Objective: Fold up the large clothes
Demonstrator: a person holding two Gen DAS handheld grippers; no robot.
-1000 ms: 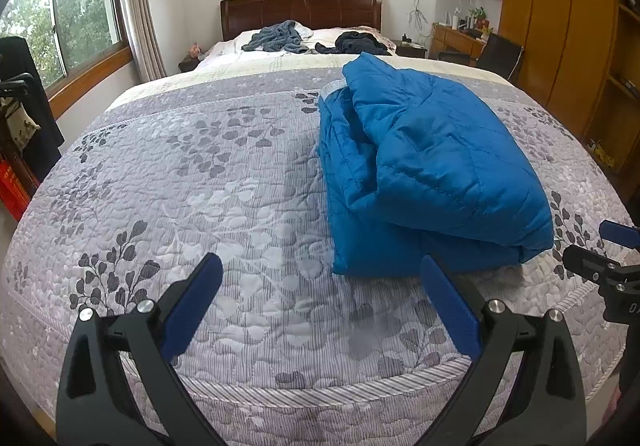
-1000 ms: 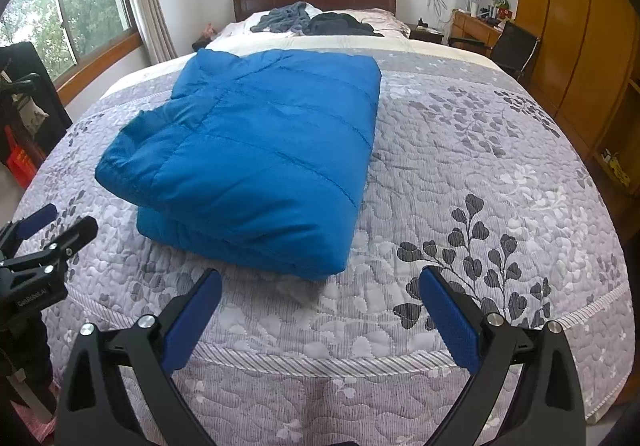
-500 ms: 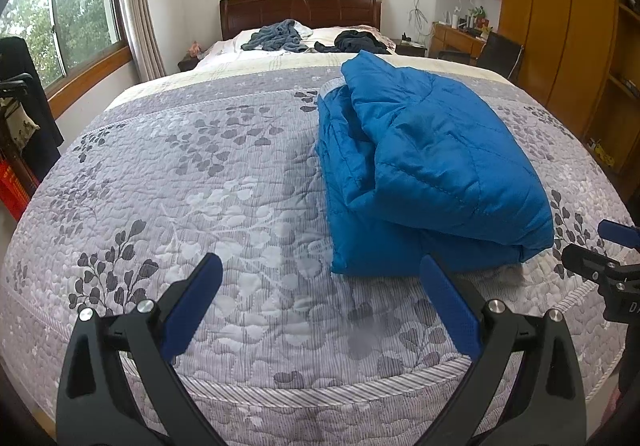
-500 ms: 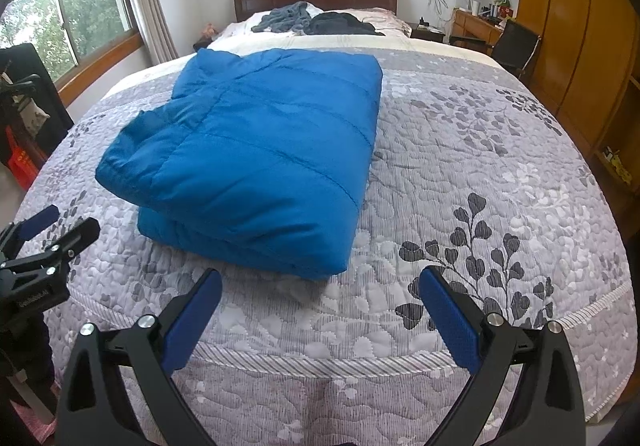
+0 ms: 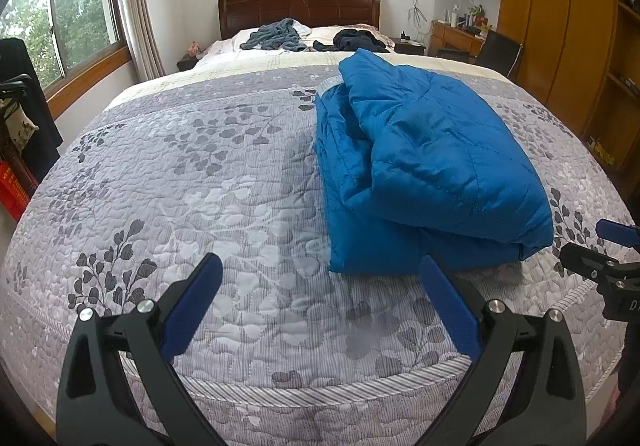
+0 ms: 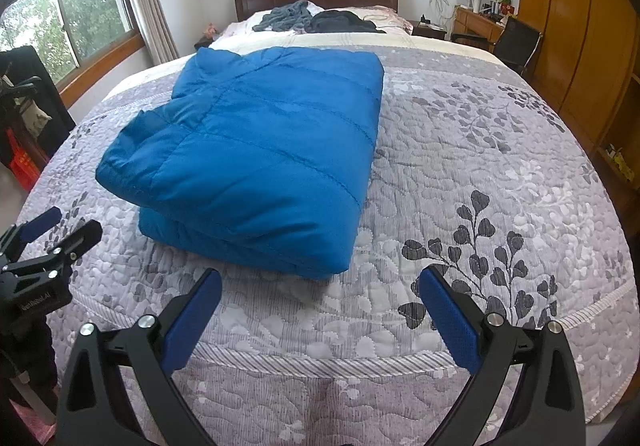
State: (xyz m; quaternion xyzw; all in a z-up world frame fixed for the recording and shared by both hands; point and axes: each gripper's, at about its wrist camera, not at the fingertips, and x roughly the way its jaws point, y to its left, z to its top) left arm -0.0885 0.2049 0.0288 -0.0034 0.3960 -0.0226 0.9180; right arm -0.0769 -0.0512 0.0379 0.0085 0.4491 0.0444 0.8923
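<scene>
Folded blue jacket (image 6: 256,150) on grey floral bedspread (image 6: 480,150); 2 grippers spread, empty.

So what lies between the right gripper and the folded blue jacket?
Only bare quilt: in the right wrist view the open right gripper hovers short of the blue jacket, nothing between.

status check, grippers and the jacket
Left gripper open, empty. Right gripper open, empty. Blue jacket folded on the bed, untouched. Nothing in the way.
</scene>
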